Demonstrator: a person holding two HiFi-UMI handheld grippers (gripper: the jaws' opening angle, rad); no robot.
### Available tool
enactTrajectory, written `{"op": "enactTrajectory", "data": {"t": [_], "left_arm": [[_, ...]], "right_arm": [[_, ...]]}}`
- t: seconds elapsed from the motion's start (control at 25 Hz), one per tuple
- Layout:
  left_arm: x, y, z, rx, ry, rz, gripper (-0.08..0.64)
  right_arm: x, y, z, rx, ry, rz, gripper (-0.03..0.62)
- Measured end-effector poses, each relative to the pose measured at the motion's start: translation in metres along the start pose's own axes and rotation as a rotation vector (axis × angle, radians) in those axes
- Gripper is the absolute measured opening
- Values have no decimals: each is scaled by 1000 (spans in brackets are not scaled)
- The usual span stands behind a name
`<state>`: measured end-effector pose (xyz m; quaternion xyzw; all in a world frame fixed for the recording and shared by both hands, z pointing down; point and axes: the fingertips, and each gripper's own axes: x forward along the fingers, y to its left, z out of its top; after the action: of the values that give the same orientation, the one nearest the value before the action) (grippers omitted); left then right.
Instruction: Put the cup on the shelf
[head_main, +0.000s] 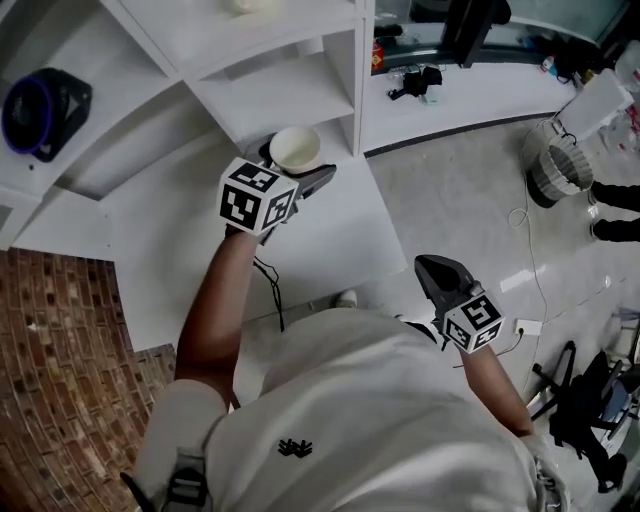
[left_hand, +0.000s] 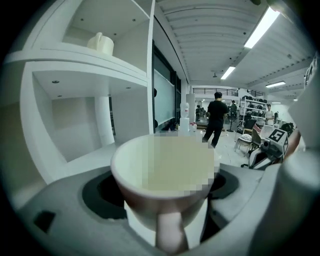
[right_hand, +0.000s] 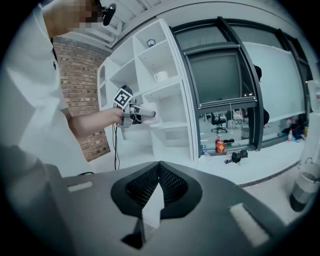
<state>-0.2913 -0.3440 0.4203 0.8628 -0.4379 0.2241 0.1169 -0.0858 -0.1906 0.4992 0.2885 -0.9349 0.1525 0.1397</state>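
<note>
The left gripper (head_main: 300, 172) clamps a white cup (head_main: 295, 149) upright at the front edge of a white shelf unit (head_main: 300, 95); the right gripper (head_main: 432, 268), jaws together and empty, hangs well apart, near right.

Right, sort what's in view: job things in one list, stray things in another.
Job: cup, held in left gripper; white shelf unit.
Lying about: second mug; black-and-purple object; red bottle; right gripper, shut, empty.
</note>
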Motion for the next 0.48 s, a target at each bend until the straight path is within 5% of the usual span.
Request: {"op": "enactTrajectory", "data": {"t": [0.48], "left_arm": [[49, 65, 29, 27, -5, 17, 440]], "right_arm": [[-15, -5, -19, 77, 17, -159, 12]]}}
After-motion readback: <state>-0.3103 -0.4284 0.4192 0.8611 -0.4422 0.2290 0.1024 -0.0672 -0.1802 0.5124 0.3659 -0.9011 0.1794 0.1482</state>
